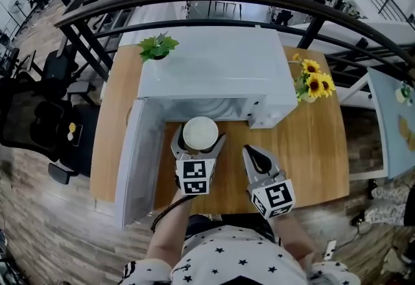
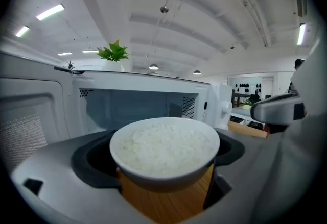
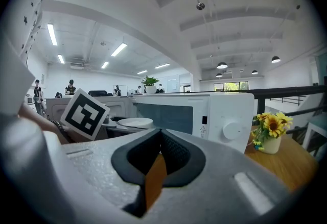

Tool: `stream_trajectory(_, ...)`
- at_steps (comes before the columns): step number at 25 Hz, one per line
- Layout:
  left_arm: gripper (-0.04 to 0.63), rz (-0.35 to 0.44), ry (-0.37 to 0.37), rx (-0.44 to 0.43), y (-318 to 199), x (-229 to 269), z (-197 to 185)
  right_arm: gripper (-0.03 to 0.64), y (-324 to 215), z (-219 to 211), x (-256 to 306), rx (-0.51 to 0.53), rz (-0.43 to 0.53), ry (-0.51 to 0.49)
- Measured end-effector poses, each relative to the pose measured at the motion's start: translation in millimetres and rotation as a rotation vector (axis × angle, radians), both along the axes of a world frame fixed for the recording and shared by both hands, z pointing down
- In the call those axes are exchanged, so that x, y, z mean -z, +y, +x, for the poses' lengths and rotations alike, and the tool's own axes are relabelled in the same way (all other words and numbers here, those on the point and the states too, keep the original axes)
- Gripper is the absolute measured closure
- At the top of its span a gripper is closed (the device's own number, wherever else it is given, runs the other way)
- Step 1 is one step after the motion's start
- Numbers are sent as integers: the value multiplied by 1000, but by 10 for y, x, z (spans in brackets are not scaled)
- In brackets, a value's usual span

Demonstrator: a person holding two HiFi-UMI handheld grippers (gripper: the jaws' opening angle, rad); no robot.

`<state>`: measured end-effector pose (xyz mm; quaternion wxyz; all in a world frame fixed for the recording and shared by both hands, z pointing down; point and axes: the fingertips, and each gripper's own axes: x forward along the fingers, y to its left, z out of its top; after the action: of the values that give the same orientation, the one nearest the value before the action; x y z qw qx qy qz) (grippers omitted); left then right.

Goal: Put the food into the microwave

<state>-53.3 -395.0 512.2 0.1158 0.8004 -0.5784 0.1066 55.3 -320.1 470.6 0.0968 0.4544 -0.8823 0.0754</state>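
While the rice bowl [image 1: 200, 132] was pinched by the left tool [image 1: 199, 139] before the open microwave [image 1: 214, 76], insertion was not yet done. The right tool [image 1: 251, 155] was pressed together.

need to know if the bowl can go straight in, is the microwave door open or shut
Open: the white boxy microwave has its door swung out left, its cavity showing behind the white bowl of rice.

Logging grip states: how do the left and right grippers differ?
The left gripper is shut on the bowl of rice; the right gripper is shut and empty. The left gripper sits at the open microwave; the right gripper is farther back. Both carry marker cubes.
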Motion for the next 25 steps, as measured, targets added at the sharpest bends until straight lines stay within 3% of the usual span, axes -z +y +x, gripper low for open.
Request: stream_trajectory(25, 83, -62, -73, 70, -1016, -571, -116, 612, -279, -39, -302, 36, -71, 22)
